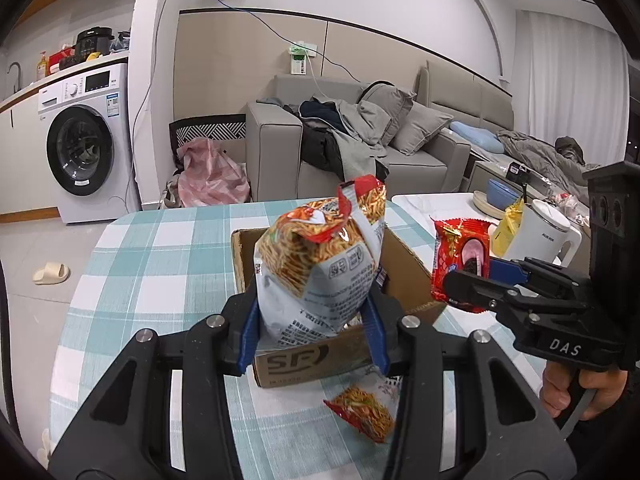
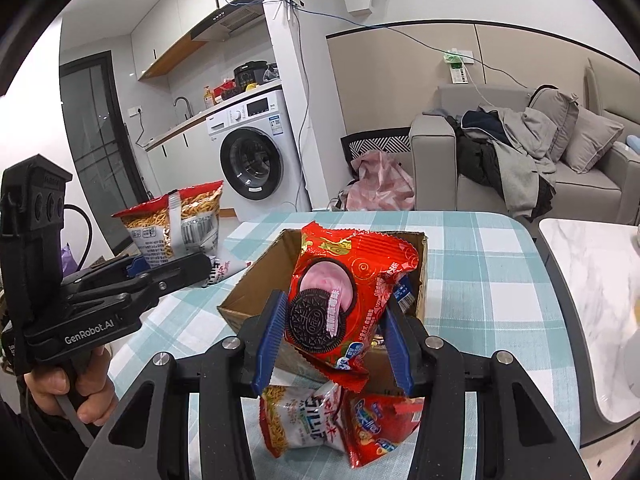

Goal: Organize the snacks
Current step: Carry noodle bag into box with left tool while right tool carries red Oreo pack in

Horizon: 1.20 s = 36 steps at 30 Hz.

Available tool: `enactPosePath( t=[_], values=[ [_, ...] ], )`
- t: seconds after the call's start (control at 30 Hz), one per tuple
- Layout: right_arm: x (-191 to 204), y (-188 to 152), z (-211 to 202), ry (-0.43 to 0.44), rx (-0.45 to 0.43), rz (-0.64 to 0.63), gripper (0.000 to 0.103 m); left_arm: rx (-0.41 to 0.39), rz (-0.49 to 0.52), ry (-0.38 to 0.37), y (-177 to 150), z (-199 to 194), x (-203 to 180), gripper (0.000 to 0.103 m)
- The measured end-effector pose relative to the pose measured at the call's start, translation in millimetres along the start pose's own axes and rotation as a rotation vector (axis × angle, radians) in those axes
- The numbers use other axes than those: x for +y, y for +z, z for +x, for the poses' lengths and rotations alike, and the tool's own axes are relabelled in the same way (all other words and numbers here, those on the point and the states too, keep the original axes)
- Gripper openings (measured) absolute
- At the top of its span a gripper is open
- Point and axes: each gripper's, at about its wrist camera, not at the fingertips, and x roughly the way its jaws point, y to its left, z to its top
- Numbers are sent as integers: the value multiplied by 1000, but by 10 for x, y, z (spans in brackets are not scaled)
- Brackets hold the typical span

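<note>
My left gripper (image 1: 314,332) is shut on a noodle-snack bag (image 1: 320,264), held upright above the near wall of an open cardboard box (image 1: 298,362). The same bag (image 2: 176,224) shows at the left of the right wrist view, in the left gripper (image 2: 172,270). My right gripper (image 2: 334,344) is shut on a red Oreo packet (image 2: 344,300), held over the box (image 2: 256,280); that packet (image 1: 460,260) and right gripper (image 1: 476,280) appear at the right of the left wrist view. On the cloth in front of the box lie another noodle bag (image 2: 296,420) and a red packet (image 2: 380,428).
The box stands on a table with a teal checked cloth (image 1: 160,248). A marble-topped side table (image 2: 592,280) adjoins at the right, bearing a white kettle (image 1: 540,236) and bowls (image 1: 500,196). Behind are a sofa (image 1: 400,136) and a washing machine (image 1: 84,140). A person's hand (image 1: 576,392) grips the right handle.
</note>
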Motion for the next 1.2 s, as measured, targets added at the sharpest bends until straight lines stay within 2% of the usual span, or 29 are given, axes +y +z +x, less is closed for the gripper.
enactPosePath(
  t=[0.63, 1.2],
  values=[
    [-139, 153, 482, -3, 51, 4, 47, 65, 1, 39, 182, 961, 145, 41],
    [-218, 133, 937, -23, 120, 1, 47, 120, 29, 35, 63, 1493, 199, 41]
  ],
)
